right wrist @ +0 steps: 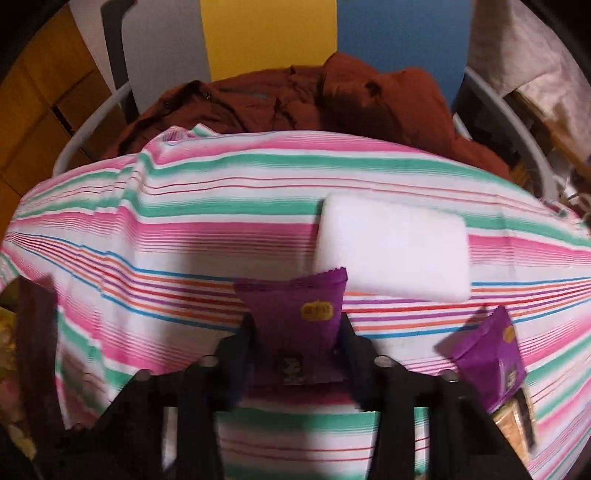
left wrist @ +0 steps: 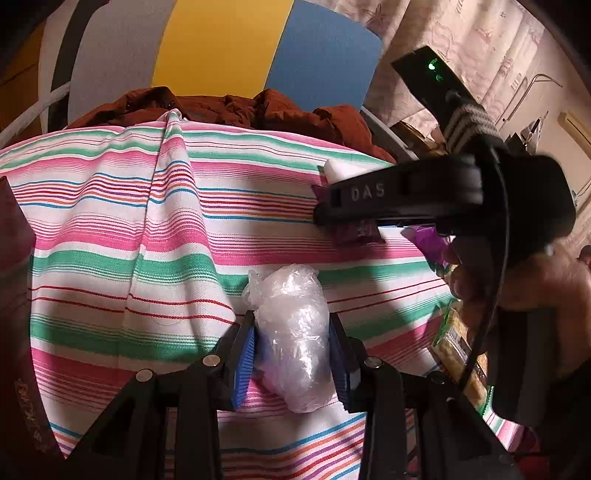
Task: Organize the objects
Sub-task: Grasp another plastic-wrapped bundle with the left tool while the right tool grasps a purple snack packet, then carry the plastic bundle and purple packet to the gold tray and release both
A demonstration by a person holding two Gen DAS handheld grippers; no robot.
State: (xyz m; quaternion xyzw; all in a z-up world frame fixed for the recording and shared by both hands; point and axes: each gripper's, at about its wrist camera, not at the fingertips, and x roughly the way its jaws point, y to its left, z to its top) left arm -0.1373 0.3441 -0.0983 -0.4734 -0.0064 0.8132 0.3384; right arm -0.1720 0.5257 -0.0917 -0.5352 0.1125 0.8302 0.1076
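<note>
Grey, yellow and blue wall panels (right wrist: pixel 273 33) behind; patterned curtain (left wrist: pixel 461 40) right.

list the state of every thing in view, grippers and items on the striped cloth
left hand-held gripper: shut on the clear plastic bag
clear plastic bag: crumpled, clamped between the blue pads
right hand-held gripper: shut on the purple packet
purple packet: sealed, held upright
second purple packet: lying loose, tilted
white foam block: lying flat, untouched
striped cloth: spread out, wrinkled
</note>
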